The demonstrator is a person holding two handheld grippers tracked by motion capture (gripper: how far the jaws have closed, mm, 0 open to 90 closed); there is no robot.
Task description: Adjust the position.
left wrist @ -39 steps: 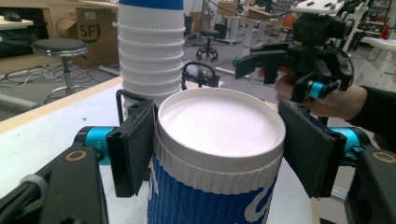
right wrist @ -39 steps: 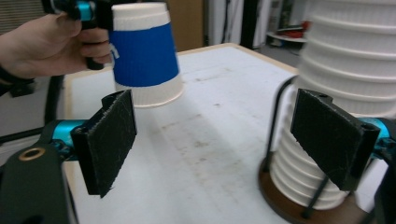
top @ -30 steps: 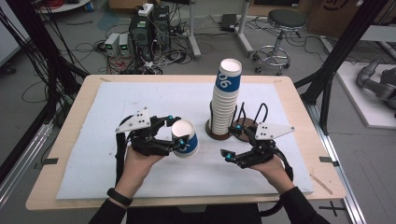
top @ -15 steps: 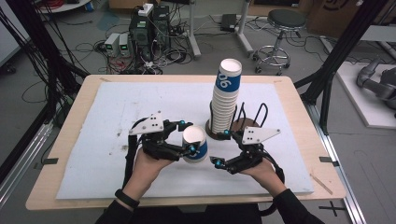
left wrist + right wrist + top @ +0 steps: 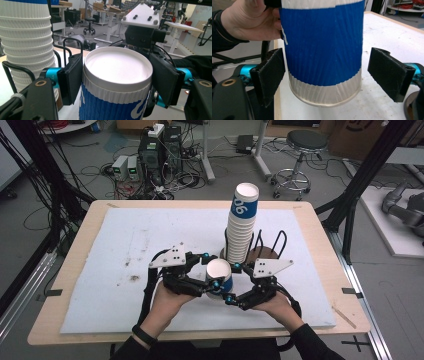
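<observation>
- Gripping the paper cup (image 5: 116, 82) just below its rim, the left tool (image 5: 212, 275) has both black pads pressed against the ribbed wall, so it is closed on the cup.
- In the right gripper view, the right tool (image 5: 337, 72) stands wide, its pads on either side of the cup's lower end with a gap on each side, touching nothing.
- Seen from the high view, the cup (image 5: 219, 277) hangs between the two tools above the white surface (image 5: 125, 240), its open mouth tilted up and toward the camera.
- Its long axis runs from the left tool's grip near the rim down to the base, which lies inside the right tool's open span; the right tool (image 5: 235, 285) is therefore the one placed to take the bottom end.
- Judged from this, a handover or a two-handed pull looks to be the step in hand, and it turns on the right pads closing squarely across the base.
- Behind, just beyond both tools, a tall stack of cups (image 5: 240, 227) stands upright in a black wire holder (image 5: 272, 245).
</observation>
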